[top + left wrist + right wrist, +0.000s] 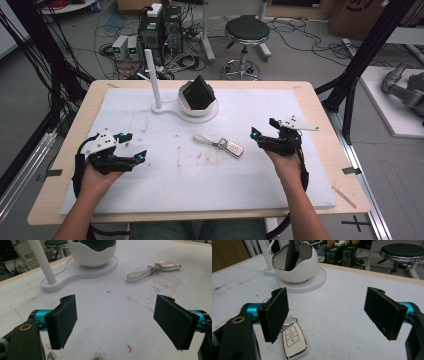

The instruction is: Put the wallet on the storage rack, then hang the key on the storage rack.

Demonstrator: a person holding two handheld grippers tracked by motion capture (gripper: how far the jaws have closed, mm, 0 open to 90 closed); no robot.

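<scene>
Hands low over table; right claw [262, 133] released near car key [233, 148]; left claw [131, 146] released.

Even, diffuse overhead light, bright, no hard shadows. White worktop [165, 165] reads slightly washed in the high view; soft low-res look overall, floor clutter mushy. Left gripper view: near black pads [65, 320] a bit soft, faint shadows under them, far background blurred. Right gripper view: small glare on the chrome rim of the car key [293, 341], bowl [294, 270] evenly lit, stool [403, 251] slightly soft. Mild wide-angle stretch at edges.
</scene>
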